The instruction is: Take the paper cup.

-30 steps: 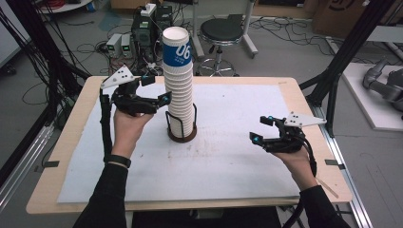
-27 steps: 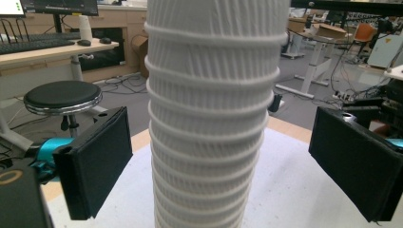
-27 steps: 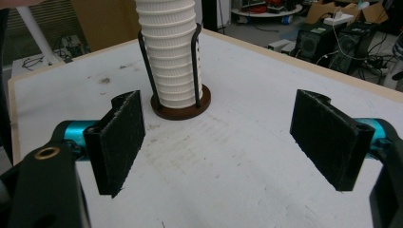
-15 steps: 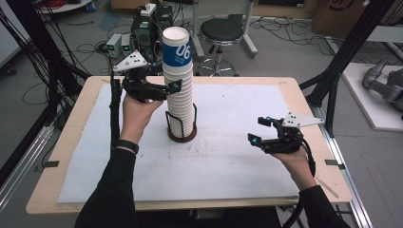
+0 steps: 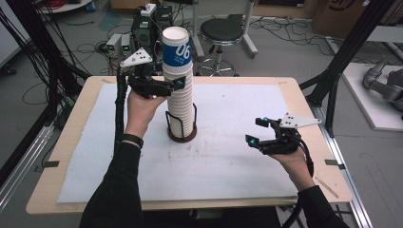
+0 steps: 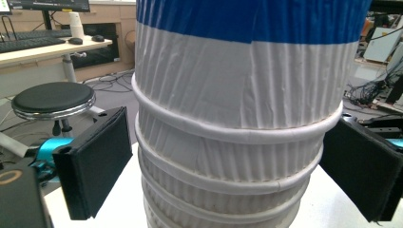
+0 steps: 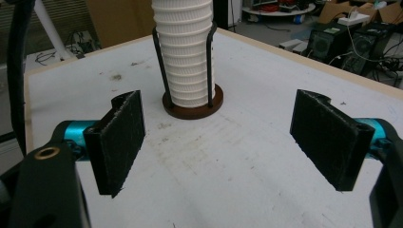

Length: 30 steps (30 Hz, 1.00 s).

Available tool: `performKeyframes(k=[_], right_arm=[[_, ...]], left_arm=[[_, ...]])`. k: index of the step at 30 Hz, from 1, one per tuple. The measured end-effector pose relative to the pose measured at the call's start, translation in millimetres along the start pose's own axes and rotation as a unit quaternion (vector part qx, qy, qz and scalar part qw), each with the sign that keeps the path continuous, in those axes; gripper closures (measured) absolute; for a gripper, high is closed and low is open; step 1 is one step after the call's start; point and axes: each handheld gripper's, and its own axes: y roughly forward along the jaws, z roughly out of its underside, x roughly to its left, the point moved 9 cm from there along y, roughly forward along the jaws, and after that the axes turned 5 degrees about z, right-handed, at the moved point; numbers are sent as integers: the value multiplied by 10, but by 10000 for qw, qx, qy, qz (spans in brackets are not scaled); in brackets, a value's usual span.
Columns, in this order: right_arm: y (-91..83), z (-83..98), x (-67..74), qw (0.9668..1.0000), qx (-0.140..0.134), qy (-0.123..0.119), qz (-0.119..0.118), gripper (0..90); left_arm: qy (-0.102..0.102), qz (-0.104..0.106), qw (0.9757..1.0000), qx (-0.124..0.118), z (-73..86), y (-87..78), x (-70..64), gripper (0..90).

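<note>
1. At mid-table, on the white mat (image 5: 228, 156), a tall stack of white ribbed paper cups (image 5: 179, 102) stands upright in a black wire holder on a round dark wooden base (image 5: 181, 137); the top cup (image 5: 176, 46) bears a blue band.
2. Left gripper (image 5: 177, 84) sits at the upper stack, jaws spread wide to either side of the rims below the top cup, pads apart from the paper, nothing held.
3. Right gripper (image 5: 256, 132) hovers well to the side, open and empty.
4. Judgement: cups are light, thin-walled, easily crushed; nested ones may lift together.
5. Best hold: lightly across the top cup, just above its rolled rim (image 6: 237, 133).
</note>
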Motion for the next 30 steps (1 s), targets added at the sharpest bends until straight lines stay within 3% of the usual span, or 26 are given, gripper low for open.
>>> performKeyframes(k=[9, 13, 21, 30], right_arm=[[37, -152, 81, 9998, -136, 80, -133, 198], [63, -346, 90, 9993, -297, 107, -182, 198], [157, -825, 102, 9989, -396, -135, -214, 198], [317, -1338, 88, 9972, -645, -205, -318, 198]], left_arm=[[58, 106, 9999, -38, 1, -1, 3, 106], [63, 101, 9999, -39, 1, -4, 9, 107], [53, 84, 9999, -50, 1, -1, 12, 108], [43, 86, 9999, -65, 0, 2, 15, 109]])
